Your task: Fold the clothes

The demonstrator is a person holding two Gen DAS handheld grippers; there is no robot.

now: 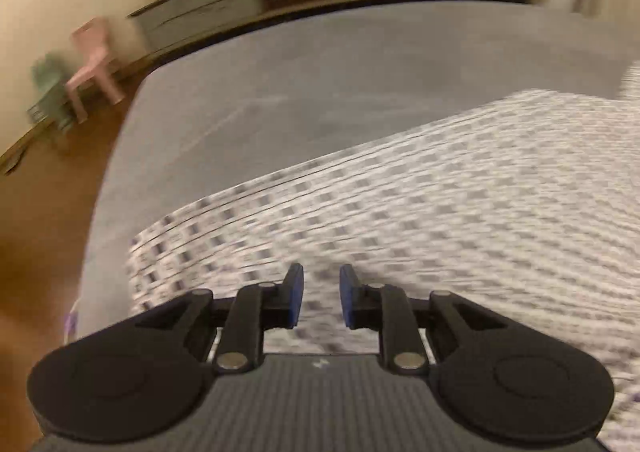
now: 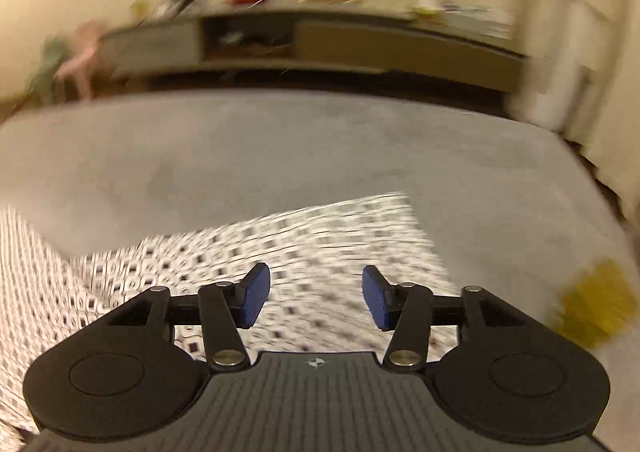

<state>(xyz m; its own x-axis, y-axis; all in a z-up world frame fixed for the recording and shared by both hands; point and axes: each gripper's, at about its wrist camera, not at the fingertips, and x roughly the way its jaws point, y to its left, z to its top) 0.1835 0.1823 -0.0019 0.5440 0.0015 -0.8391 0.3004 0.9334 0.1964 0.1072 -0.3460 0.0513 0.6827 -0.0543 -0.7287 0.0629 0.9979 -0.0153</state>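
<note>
While the patterned garment (image 1: 420, 204) lies spread across the grey bed (image 1: 320, 84), both claws hover above it. Left claw (image 1: 321, 302) and right claw (image 2: 316, 298) are spread, pinching nothing, seemingly ready for its 12 o'clock edge.

Grey bed (image 1: 320, 100), flat surface. Black-and-white patterned garment (image 1: 440, 192) spread directly on it, near edge. Right wrist view: blurred yellow item (image 2: 596, 304) also on bed, right of garment, apart.

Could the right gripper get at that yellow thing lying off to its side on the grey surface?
Probably yes. The right gripper is open and holds nothing, and the yellow thing lies to its right on the bare grey surface, just past the patterned cloth. Nothing shows between them, though the view is blurred.
</note>
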